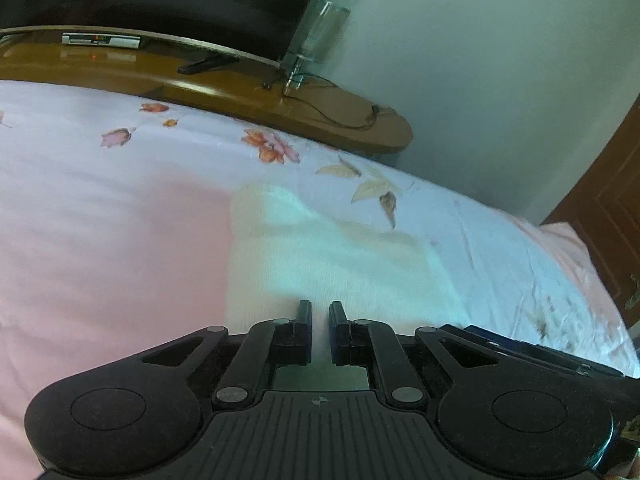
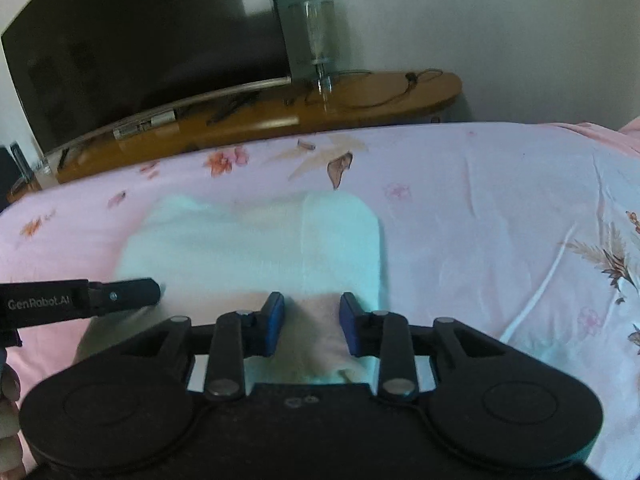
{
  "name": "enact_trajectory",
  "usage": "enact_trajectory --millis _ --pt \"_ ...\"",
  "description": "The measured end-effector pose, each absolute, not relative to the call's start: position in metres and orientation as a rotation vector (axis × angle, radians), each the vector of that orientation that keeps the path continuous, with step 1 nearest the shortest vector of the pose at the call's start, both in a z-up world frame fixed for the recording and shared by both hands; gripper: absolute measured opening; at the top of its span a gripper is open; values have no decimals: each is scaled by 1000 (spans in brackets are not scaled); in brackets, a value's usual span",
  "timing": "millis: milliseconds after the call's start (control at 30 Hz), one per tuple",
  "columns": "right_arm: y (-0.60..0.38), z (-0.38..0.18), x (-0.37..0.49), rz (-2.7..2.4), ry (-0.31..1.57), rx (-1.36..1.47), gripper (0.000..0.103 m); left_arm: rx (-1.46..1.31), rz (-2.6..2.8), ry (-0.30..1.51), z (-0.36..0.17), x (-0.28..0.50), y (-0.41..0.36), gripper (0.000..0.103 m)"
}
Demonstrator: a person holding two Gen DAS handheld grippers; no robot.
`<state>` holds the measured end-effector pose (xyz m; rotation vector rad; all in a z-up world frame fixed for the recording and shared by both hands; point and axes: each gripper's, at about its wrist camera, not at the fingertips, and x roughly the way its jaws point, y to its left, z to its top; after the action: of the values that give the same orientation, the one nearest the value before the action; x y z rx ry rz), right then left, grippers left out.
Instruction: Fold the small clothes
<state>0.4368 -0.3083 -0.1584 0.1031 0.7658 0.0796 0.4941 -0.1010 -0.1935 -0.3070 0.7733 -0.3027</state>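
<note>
A small white garment [image 1: 320,248] [image 2: 248,248] lies flat on the pink floral bedsheet [image 1: 100,240] [image 2: 480,220], with one side folded over as a narrower panel at its right. My left gripper [image 1: 320,312] hovers over the garment's near edge with its jaws almost together. In the right wrist view its tip [image 2: 156,290] rests at the garment's left near corner, and I cannot tell if any cloth is pinched. My right gripper [image 2: 312,308] stands open over the near edge. A soft fold of the cloth lies between its blue pads [image 2: 276,320], which do not press on it.
Beyond the bed stands a wooden TV stand [image 2: 380,96] with a dark television [image 2: 140,52], a glass vase [image 2: 320,40] and cables. A brown door [image 1: 616,208] is at the far right. A person's fingers [image 2: 8,420] show at the left edge.
</note>
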Motion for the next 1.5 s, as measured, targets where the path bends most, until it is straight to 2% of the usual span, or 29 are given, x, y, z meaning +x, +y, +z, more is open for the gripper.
enact_trajectory --millis 67,167,333,733,800,1033,1333,1500 --pt "-308 -147 431 90 731 122 34 -267 -285 734 -189 493 -103 9" --pt "-303 -140 435 89 702 101 35 -290 -254 780 -195 508 -102 9" --pt "-297 -159 456 47 784 88 37 -221 -245 792 -193 505 -112 9" --pt "-291 -130 377 63 740 59 41 -143 -291 799 -187 442 -108 9" --pt "-289 -131 362 75 753 77 39 -142 -305 823 -190 428 -105 9" --pt "-286 -151 317 55 817 87 40 -129 -331 847 -202 381 -94 9" --pt "-290 -167 297 14 882 139 37 -113 -356 836 -203 358 -85 9" --pt "-301 -158 302 31 873 241 41 -167 -351 848 -188 363 -76 9"
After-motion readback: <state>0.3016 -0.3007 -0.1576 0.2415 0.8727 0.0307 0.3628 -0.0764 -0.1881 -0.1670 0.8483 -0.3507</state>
